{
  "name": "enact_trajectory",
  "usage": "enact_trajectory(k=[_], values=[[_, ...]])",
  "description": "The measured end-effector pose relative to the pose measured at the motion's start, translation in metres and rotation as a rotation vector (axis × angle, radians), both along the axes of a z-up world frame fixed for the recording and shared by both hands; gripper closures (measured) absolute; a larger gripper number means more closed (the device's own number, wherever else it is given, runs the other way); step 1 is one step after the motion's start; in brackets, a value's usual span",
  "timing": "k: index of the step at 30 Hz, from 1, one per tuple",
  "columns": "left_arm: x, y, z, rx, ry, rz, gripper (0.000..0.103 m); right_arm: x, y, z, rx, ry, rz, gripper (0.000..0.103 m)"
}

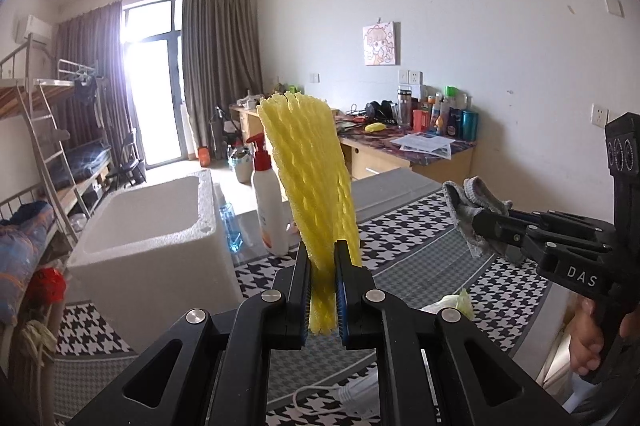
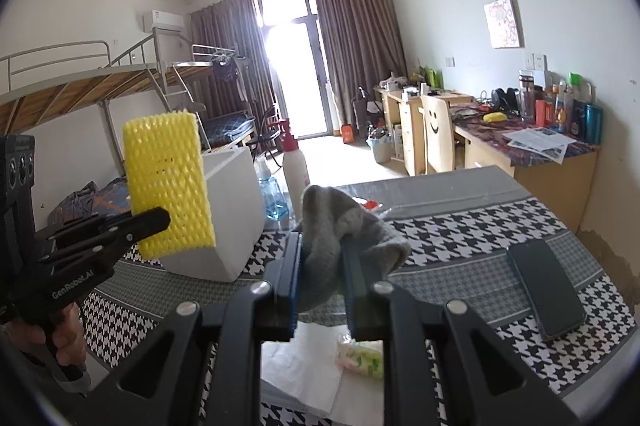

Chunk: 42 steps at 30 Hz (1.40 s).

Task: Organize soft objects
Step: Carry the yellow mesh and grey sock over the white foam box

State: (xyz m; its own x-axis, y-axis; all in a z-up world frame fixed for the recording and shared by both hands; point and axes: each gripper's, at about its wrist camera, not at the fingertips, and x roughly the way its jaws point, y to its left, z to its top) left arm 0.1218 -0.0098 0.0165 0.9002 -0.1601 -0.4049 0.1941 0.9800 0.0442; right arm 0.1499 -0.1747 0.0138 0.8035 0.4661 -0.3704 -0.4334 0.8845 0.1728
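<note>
My left gripper point(image 1: 322, 258) is shut on a yellow foam net sleeve point(image 1: 308, 177), held upright above the table. It also shows in the right wrist view point(image 2: 166, 185), in front of a white foam box point(image 2: 232, 218). My right gripper point(image 2: 322, 258) is shut on a crumpled grey sock point(image 2: 340, 234), held above the table. The sock and right gripper show in the left wrist view point(image 1: 470, 209) at the right. The white foam box point(image 1: 160, 226) stands open at the table's left, empty as far as I can see.
The table has a houndstooth cloth point(image 2: 460, 238). On it are a white lotion pump bottle point(image 1: 268, 201), a blue bottle point(image 1: 230, 222), a dark phone point(image 2: 546, 286), a white tissue point(image 2: 300, 370) and a green-patterned packet point(image 2: 360, 354). A bunk bed point(image 1: 36, 145) stands left, a cluttered desk point(image 1: 420, 149) behind.
</note>
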Motion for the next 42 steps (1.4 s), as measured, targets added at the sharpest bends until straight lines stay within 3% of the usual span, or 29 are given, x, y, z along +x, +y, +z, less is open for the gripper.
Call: enact_trajectory(k=[22, 42], values=[[0.019, 0.021, 0.028, -0.018, -0.039, 0.093, 0.092, 0.019, 0.023, 0.026, -0.012, -0.054, 0.016, 0.081], [0.047, 0.066, 0.047, -0.04, -0.041, 0.22, 0.092, 0.036, 0.062, 0.052, -0.043, -0.122, 0.119, 0.081]])
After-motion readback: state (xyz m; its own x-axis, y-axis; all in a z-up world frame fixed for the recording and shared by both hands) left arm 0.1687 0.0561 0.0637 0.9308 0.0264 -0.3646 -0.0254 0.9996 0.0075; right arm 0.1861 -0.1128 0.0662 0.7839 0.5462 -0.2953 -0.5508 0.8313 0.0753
